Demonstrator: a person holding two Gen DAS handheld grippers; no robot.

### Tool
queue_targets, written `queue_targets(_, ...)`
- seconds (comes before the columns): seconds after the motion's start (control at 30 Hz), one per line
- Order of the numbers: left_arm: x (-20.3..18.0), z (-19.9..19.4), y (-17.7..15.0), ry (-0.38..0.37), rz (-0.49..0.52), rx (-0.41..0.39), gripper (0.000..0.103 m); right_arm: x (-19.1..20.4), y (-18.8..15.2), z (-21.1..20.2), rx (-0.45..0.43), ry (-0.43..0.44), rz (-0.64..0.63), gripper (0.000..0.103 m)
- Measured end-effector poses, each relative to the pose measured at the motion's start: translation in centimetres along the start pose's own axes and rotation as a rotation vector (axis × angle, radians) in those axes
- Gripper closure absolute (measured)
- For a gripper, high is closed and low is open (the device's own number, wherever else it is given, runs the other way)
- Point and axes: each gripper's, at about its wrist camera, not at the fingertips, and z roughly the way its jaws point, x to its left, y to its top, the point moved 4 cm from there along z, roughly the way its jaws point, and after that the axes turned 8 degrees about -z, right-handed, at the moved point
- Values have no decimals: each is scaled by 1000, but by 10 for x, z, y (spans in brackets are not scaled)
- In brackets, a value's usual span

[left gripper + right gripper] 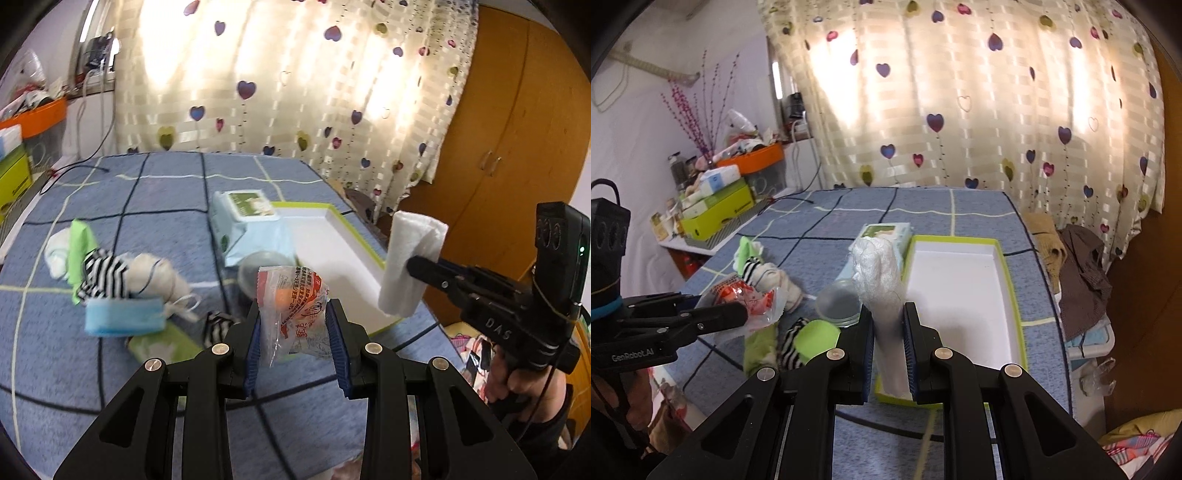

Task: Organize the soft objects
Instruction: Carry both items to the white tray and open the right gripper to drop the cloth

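The left gripper (295, 325) clamps a crinkly orange-and-clear packet (293, 314), held up above the blue checked bedspread (147, 192). The right gripper (889, 332) pinches a rolled white cloth (877, 273) upright over the near end of the white tray (960, 295). 2 striped socks (105, 275), a blue mask (123, 317) and a wipes pack (247, 221) lie left of the tray.

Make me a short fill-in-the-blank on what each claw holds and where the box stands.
1. The left claw is shut on a crinkly ____ with red print.
2. The right claw grips a rolled white ____.
3. The tray-like box has a white inside and a ____ rim.
4. The wipes pack lies at the box's far ____ corner.

Missing: packet; cloth; green; left
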Motion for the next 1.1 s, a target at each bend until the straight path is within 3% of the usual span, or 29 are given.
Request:
queue_targets(0.43, -45, 37, 20, -55, 42, 37, 69, -35, -1, 4, 20, -31, 35, 89)
queue_targets(1.1, -57, 96, 26, -45, 33, 124, 69, -72, -18, 52, 121, -10, 102, 89)
